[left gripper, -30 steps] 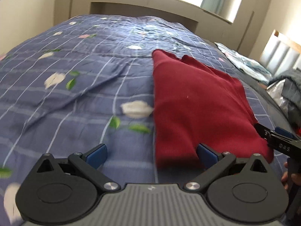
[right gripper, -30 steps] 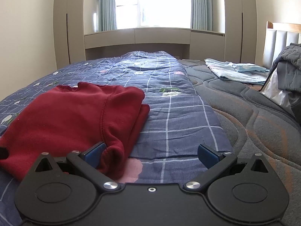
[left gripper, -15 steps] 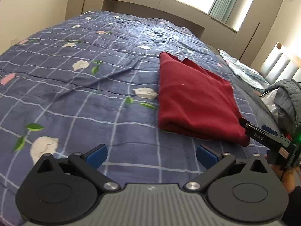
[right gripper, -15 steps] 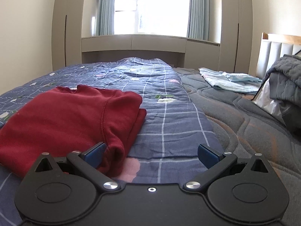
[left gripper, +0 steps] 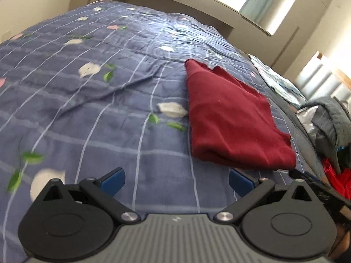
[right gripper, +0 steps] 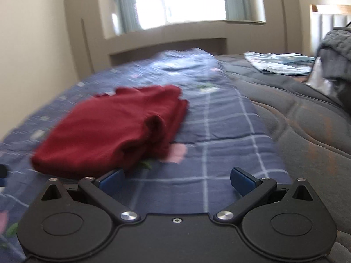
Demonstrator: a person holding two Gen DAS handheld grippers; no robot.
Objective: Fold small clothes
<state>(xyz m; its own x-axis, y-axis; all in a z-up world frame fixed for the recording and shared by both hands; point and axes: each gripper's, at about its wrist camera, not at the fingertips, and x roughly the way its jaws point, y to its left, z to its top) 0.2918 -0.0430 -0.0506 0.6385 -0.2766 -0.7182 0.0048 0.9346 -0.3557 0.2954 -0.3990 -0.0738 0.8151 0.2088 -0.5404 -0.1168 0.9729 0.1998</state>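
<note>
1. Quilt (left gripper: 92, 109) first: on my far left, blue with white grid lines and a flower-and-leaf print, it covers the bed and lies wrinkled.
2. My left gripper (left gripper: 176, 178) hangs over bare quilt, blue fingertips (left gripper: 113, 178) spread wide with nothing between them.
3. Ahead and to its right lies the red garment (left gripper: 230, 118), folded into a rough rectangle flat on the quilt, its thick folded edge nearest me, apart from both sets of fingers.
4. My right gripper (right gripper: 177, 179) is released too, its pads apart and empty; in its view, which is blurred, the red garment (right gripper: 109, 129) sits ahead on the left, its near edge just above the left pad (right gripper: 111, 178); I cannot tell whether they touch.
5. Further right, a grey mattress pad (right gripper: 307, 131) shows beside the quilt, with a folded pale blue cloth (right gripper: 278, 65) on it.
6. At the far right a grey blanket (right gripper: 337, 50) is heaped.
</note>
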